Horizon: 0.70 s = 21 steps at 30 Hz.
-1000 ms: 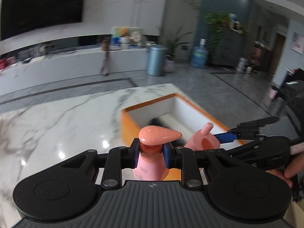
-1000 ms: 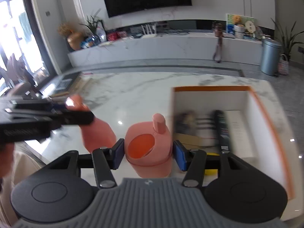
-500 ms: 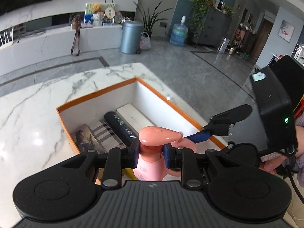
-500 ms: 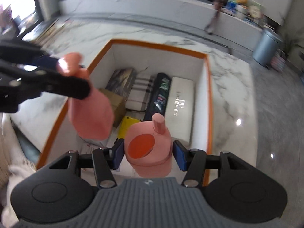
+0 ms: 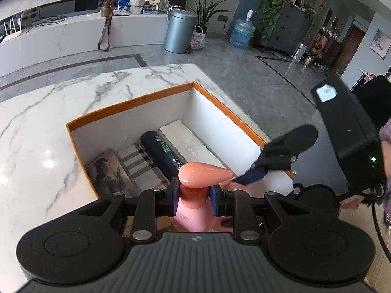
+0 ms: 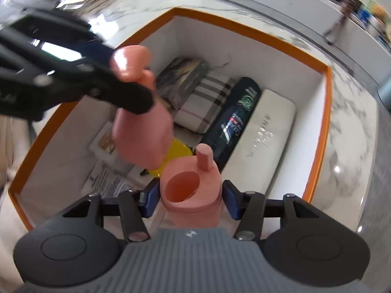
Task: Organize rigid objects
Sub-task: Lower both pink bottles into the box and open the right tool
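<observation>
Fingers (image 5: pixel 193 196) (image 6: pixel 190 199) pinch pump bottle (image 5: pixel 193 210) and pink cup (image 6: pixel 193 195) — above crowded orange box (image 6: pixel 325 131).

Two pink containers: one pump bottle (image 5: pixel 193 210) at lower centre, one spouted cup (image 6: pixel 193 195). One orange-rimmed box (image 5: pixel 136 101) holds one dark tube (image 5: pixel 162 150), one white case (image 5: pixel 188 141), one plaid item (image 5: pixel 141 161).

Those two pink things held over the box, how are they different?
The pump bottle has a narrow neck and a teardrop pump head; the cup is squat and wide, with an open hole and a short peg on top. The left gripper pinches the bottle at its thin neck, jaws nearly shut; the right gripper spans the cup's broad body, jaws wider apart. Both are salmon pink, upright, and held above the orange-rimmed box.
</observation>
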Tool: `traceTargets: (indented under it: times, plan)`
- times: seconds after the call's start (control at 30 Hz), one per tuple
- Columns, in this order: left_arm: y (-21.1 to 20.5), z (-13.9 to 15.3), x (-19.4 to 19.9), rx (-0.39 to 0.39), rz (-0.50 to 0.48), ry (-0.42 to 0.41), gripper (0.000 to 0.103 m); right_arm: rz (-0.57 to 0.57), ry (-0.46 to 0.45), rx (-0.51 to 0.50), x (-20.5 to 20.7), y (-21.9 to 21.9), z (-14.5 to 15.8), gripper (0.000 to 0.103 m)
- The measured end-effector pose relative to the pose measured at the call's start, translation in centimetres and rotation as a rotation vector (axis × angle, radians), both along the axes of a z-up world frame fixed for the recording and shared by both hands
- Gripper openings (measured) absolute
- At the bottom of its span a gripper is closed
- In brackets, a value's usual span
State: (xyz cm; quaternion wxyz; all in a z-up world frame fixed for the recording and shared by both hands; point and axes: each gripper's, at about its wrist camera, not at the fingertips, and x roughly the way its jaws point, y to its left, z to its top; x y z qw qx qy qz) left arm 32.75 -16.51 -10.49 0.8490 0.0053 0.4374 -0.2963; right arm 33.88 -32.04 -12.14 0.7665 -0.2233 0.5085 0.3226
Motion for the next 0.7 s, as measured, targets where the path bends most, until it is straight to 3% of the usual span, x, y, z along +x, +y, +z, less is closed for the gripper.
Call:
traceTargets:
  times: [0.3, 0.53, 0.7]
  plan:
    - [-0.6, -0.5, -0.1, -0.011, -0.017, 0.033, 0.028, 0.197, -0.05, -0.195, -0.9, 1.3, 0.6, 0.055]
    - [-1.5, -0.4, -0.7, -0.022, -0.018, 0.042, 0.028, 0.457, -0.123, -0.409, -3.2, 2.5, 0.3, 0.055]
    - [-2.6, -0.4, -0.9, -0.028, -0.002, 0.048, 0.028, 0.463, -0.139, -0.438, -3.4, 2.2, 0.1, 0.058]
